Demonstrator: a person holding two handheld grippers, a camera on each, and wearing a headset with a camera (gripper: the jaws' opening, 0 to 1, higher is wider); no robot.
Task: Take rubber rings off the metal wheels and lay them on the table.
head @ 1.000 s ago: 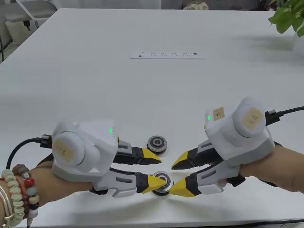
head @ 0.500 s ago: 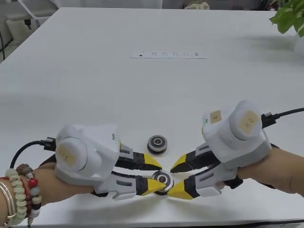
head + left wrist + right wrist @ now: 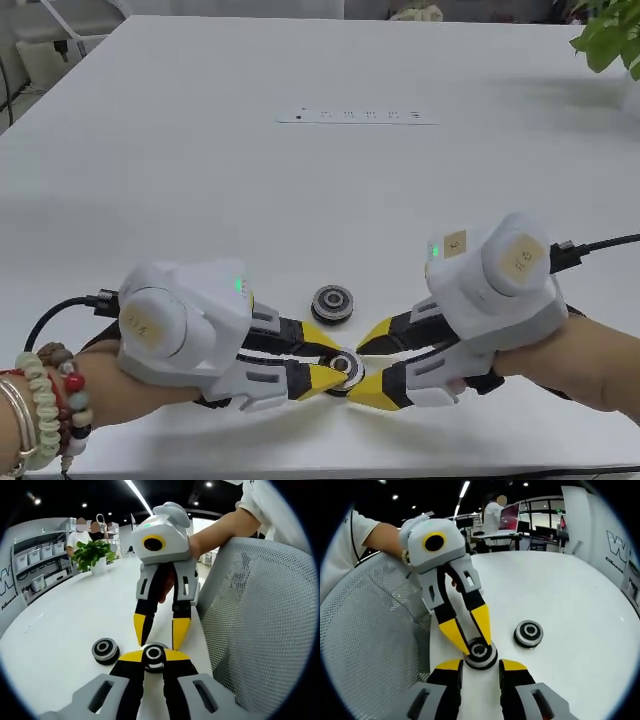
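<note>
Gripping near wheel (image 3: 347,364) on worktop (image 3: 300,200) with left tool (image 3: 339,361) | flanking same wheel with right tool (image 3: 358,372), jaws parted | second wheel (image 3: 332,302) just beyond, clear of both tips

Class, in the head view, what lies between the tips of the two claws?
One metal wheel lies there on the table, flanked by the left claw and the right claw; the head view shows it.

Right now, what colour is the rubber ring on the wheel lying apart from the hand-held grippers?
Black, around a silvery wheel; clearest in the right gripper view.
</note>
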